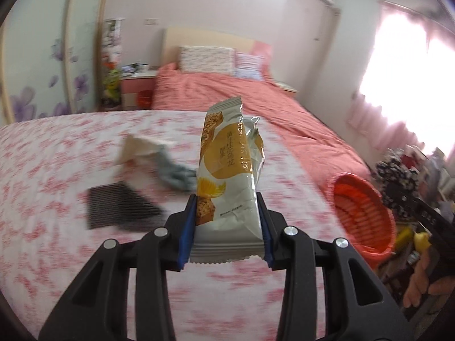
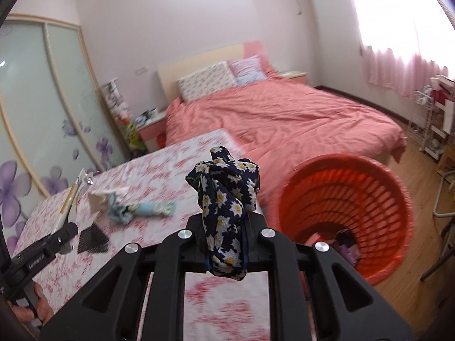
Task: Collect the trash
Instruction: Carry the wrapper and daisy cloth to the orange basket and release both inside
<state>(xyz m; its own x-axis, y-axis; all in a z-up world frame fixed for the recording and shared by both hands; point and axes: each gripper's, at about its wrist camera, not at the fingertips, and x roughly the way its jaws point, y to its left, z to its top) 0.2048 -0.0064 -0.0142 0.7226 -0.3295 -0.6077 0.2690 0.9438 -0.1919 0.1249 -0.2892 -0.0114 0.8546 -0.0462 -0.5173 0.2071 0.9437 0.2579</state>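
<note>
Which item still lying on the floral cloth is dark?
The black mesh piece, lying flat nearest the cameras; the white paper and pale blue cloth beyond it are light.

Motion blur smears the pink-flowered cloth-covered surface (image 1: 57,156) and the crumpled white and blue scraps (image 1: 159,159) lying on it. Contents at the bottom of the red slatted plastic basket (image 2: 378,187) unreadable. Person's hand (image 1: 421,278) cut off at frame edge.

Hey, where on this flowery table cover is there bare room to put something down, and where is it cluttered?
Free: the near strip of the table cover just under the fingers, and the far end toward the bed. Crowded: the left middle, where the black mesh piece, white paper and blue cloth lie together. The red basket borders the right edge.
</note>
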